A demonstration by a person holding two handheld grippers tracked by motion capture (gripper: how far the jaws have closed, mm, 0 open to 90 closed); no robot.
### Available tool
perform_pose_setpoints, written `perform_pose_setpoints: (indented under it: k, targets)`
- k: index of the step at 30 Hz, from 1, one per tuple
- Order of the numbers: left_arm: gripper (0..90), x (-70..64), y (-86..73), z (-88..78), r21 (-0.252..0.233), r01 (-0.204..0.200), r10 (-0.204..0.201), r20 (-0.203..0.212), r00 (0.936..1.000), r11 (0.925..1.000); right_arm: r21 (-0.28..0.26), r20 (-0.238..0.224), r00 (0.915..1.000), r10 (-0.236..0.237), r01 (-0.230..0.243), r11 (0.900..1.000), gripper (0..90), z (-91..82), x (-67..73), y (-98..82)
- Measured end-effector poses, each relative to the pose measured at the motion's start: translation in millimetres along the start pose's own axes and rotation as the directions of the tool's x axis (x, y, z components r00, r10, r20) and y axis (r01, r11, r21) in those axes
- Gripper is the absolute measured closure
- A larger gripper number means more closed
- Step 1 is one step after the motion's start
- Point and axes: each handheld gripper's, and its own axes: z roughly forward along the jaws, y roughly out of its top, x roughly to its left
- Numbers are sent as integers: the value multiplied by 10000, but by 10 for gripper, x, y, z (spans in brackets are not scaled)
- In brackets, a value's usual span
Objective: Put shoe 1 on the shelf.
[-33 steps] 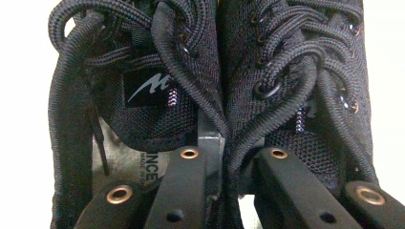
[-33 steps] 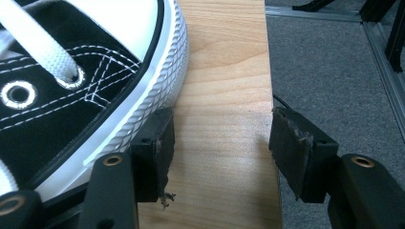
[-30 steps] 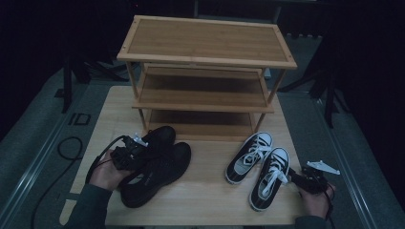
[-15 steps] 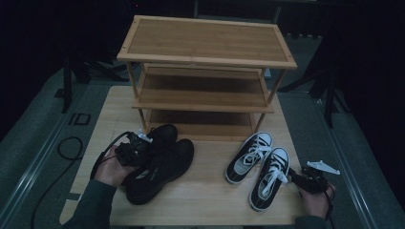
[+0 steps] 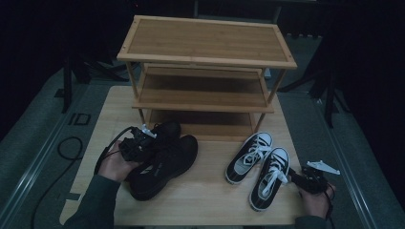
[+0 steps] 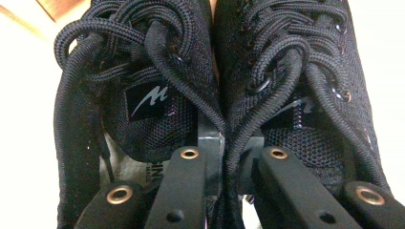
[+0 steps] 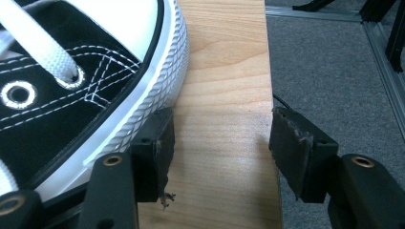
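Observation:
A pair of black mesh sneakers [image 5: 165, 160] rests at the table's front left, toes toward the rack. My left gripper [image 5: 149, 148] is shut on their two inner walls, pinching the pair together. In the left gripper view the jaws stand close, the gripper [image 6: 227, 152] clamped where the two black sneakers [image 6: 157, 95] meet. A pair of black-and-white canvas sneakers [image 5: 260, 167] lies at the front right. My right gripper [image 5: 293, 177] stands open beside the nearer one. In the right gripper view the gripper [image 7: 222, 138] has bare wood between its pads, one jaw against the canvas sneaker's [image 7: 71, 71] white sole.
A three-tier bamboo shoe rack [image 5: 205, 47] stands at the back of the wooden table [image 5: 205, 195]. The table's right edge [image 7: 267, 71] runs just past my right gripper, with grey carpet [image 7: 334, 71] beyond. A black cable [image 5: 67, 148] loops on the floor at the left.
My left gripper has shifted a little right and toward the rack, taking the black sneakers with it. The right gripper and the canvas sneakers have not moved.

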Motion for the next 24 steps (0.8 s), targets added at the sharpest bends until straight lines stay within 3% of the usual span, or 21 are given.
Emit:
perform_pose_setpoints:
  k: [24]
  targets:
    - [854,-72,402,27,-227,-243,240,-120,9996,9994,2,-11,10000,1,-1,10000,411,0,-2,1]
